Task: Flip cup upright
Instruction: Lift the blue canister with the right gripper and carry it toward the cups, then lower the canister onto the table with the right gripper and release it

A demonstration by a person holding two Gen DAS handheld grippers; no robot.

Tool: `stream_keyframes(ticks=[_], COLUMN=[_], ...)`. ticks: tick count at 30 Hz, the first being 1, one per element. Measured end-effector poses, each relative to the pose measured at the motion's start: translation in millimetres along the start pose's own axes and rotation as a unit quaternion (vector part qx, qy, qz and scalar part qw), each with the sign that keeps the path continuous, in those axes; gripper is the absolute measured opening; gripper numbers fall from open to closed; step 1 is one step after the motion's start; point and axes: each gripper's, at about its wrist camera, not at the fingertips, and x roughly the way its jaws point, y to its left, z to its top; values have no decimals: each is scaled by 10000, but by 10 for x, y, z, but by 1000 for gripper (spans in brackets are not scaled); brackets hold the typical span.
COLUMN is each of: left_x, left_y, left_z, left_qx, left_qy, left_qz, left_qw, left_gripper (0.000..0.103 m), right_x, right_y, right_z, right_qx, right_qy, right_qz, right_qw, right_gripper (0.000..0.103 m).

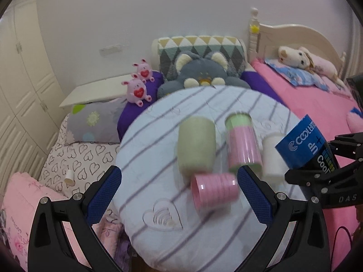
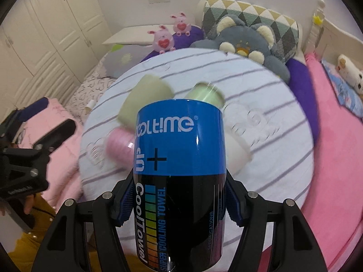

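Note:
My right gripper [image 2: 179, 201] is shut on a blue and black Cool Towel canister [image 2: 179, 158] and holds it above the round striped cushion [image 2: 272, 113]; the canister also shows at the right of the left wrist view [image 1: 301, 145]. A pink ribbed cup [image 1: 214, 190] lies on its side on the cushion [image 1: 158, 136], between and just beyond the fingers of my open left gripper [image 1: 179, 195]. A pale green cup [image 1: 196, 147], a pink and green clear canister [image 1: 242, 145] and a white cup [image 1: 271, 156] stand behind it.
The cushion rests on a bed with pink bedding [image 1: 306, 95]. A grey plush cat [image 1: 202, 72], two pink plush toys [image 1: 138, 88] and pillows lie behind. A small paper cup [image 1: 69, 176] lies on the heart-print sheet. White wardrobes [image 2: 45, 34] stand at left.

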Motion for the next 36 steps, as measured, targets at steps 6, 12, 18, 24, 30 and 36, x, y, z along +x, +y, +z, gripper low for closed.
stream_keyframes(ticks=[6, 12, 18, 24, 30, 36], left_x=[29, 114, 228, 318, 325, 320], left_y=[-50, -2, 69, 84, 86, 122], left_z=[-327, -604, -764, -842, -860, -833], left_qx=[214, 223, 139, 83, 8, -46], left_qy=[141, 353, 510, 648, 671, 627], left_qz=[-110, -206, -259, -265, -304, -247], left_qw=[9996, 9989, 9983, 9975, 9973, 9977], left_gripper=[103, 103, 103, 103, 103, 103], right_x=[223, 521, 650, 679, 506, 465], right_y=[141, 173, 135, 125, 200, 260], right_z=[-302, -543, -655, -768, -774, -775], right_qx=[383, 939, 1300, 1518, 1335, 1257], right_qy=[49, 176, 122, 116, -115, -114], right_qz=[251, 327, 85, -183, -271, -275], right_qw=[9989, 9949, 9914, 9882, 9906, 9916], right_gripper=[67, 67, 67, 70, 80, 80])
